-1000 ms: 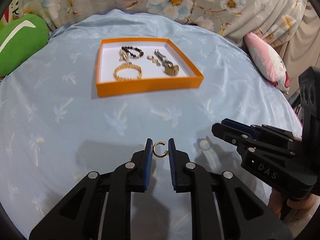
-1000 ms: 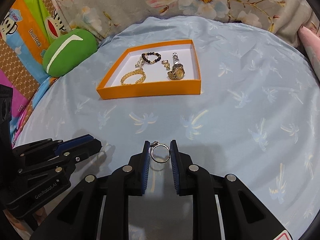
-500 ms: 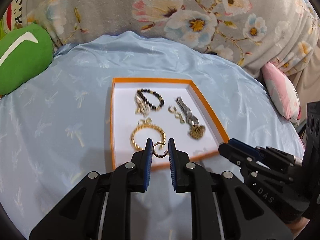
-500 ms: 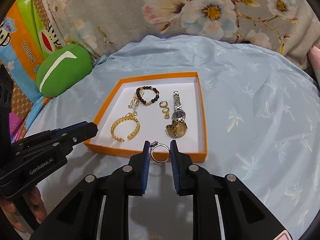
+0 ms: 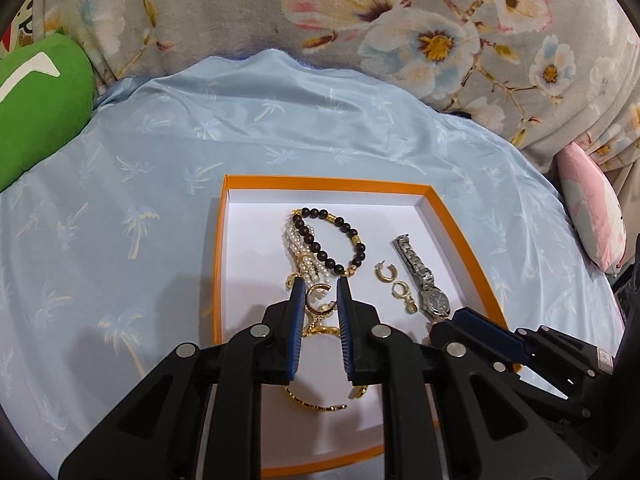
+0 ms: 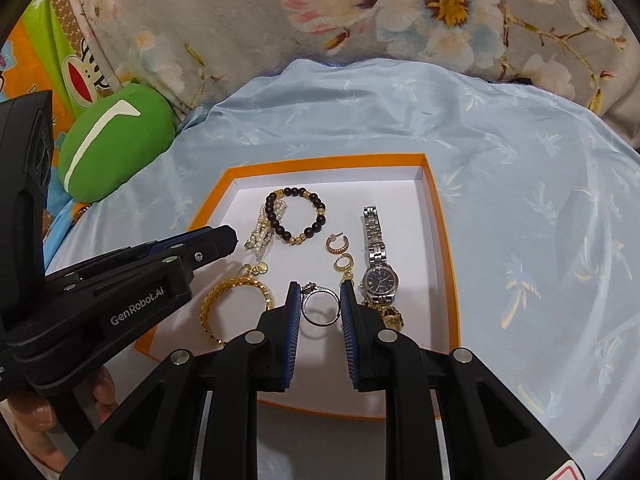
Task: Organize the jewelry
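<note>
My left gripper (image 5: 319, 292) is shut on a gold C-shaped earring (image 5: 318, 299) and holds it over the orange tray (image 5: 460, 236), above the gold chain bracelet (image 5: 316, 402). My right gripper (image 6: 320, 298) is shut on a silver ring (image 6: 320, 308) and holds it over the tray (image 6: 444, 240), between the gold bracelet (image 6: 236, 308) and the silver watch (image 6: 378, 264). A dark bead bracelet (image 6: 296, 216), a pearl piece (image 6: 260, 232) and two gold earrings (image 6: 340, 252) lie in the tray.
The tray sits on a light blue cloth (image 5: 160, 184). A green cushion (image 6: 116, 140) lies at the left, a floral fabric wall (image 5: 360, 20) behind, a pink pillow (image 5: 596, 212) at the right. The two grippers are close side by side.
Both grippers have moved forward from the bare cloth to over the tray, each still holding its piece. They now hang low over the jewelry inside.
</note>
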Tool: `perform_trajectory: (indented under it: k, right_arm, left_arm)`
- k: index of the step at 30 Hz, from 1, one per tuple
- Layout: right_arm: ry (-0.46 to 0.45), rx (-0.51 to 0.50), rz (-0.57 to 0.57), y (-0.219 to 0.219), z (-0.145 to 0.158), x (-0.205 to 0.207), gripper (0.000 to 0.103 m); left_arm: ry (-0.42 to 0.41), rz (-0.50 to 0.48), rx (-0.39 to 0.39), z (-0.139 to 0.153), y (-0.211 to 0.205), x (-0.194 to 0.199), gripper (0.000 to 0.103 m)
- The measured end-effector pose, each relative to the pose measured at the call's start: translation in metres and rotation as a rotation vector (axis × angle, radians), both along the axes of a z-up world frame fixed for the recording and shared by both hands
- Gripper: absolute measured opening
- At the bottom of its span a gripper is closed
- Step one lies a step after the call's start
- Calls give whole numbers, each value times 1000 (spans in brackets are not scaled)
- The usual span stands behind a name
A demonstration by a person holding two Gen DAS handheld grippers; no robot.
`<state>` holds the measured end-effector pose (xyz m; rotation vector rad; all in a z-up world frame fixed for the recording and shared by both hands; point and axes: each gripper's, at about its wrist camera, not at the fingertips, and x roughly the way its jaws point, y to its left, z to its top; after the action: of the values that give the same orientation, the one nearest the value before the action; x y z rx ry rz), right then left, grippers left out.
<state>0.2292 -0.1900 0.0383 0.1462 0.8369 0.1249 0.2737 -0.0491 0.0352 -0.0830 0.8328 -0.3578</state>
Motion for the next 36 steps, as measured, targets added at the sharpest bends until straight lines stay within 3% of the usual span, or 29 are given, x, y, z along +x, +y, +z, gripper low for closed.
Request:
perform_trajectory:
  k: [12,23,36]
  right_arm:
    - [-11,-30,-4,4,-6,1,19]
    - [-35,-14,-41,-10,7,-14,19]
    - [-13,-10,-40,-8,11,-93,19]
  left_arm:
    - [18,31,-12,-9,5,9,16]
    - [-25,51,-30,11,15,-1,16]
    - [-83,55,-32,42,37,-78,16]
